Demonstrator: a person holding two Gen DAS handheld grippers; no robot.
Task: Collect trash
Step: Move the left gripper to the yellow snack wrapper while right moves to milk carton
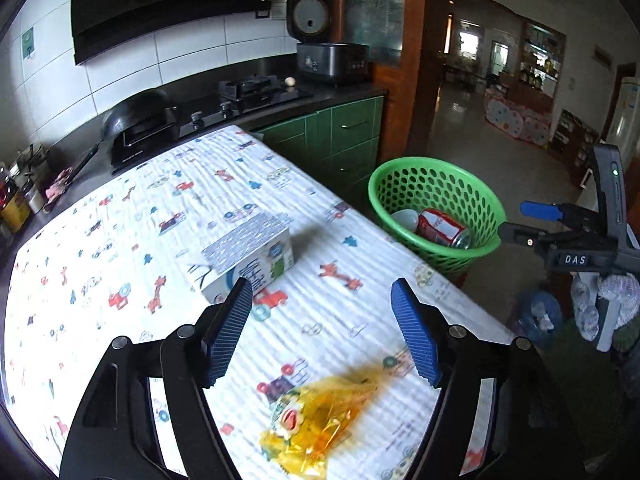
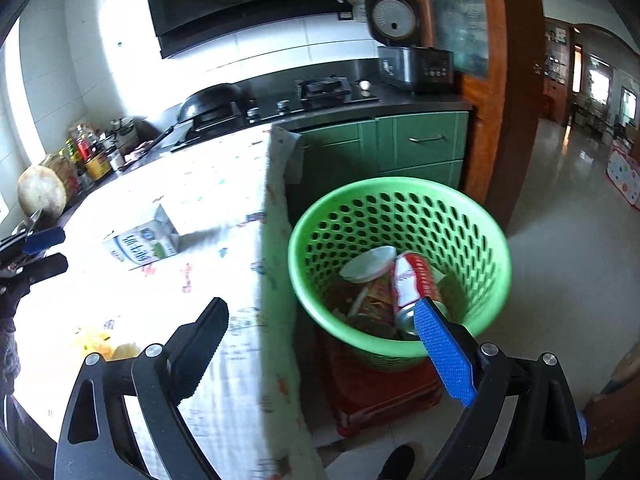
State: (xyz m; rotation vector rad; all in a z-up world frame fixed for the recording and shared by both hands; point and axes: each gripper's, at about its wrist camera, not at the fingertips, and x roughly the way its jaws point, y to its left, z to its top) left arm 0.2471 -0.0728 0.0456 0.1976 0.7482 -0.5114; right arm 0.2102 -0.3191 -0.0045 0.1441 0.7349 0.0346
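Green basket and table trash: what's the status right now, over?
Left gripper and right gripper open, empty. Red can in green basket; milk carton, yellow wrapper on table. Nothing blocking.

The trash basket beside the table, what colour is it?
Bright green plastic basket with perforated walls, seen best in the right wrist view.

Daylit, overexposed tablecloth [image 2: 120,208], motion blur, fisheye edges

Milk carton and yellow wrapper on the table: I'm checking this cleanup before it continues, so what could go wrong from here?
1. The yellow wrapper is thin and crinkly; it may slip from the left tongs.
2. The milk carton lies on a loose cloth that could drag.
3. The green basket sits below the table edge, so drops could miss.
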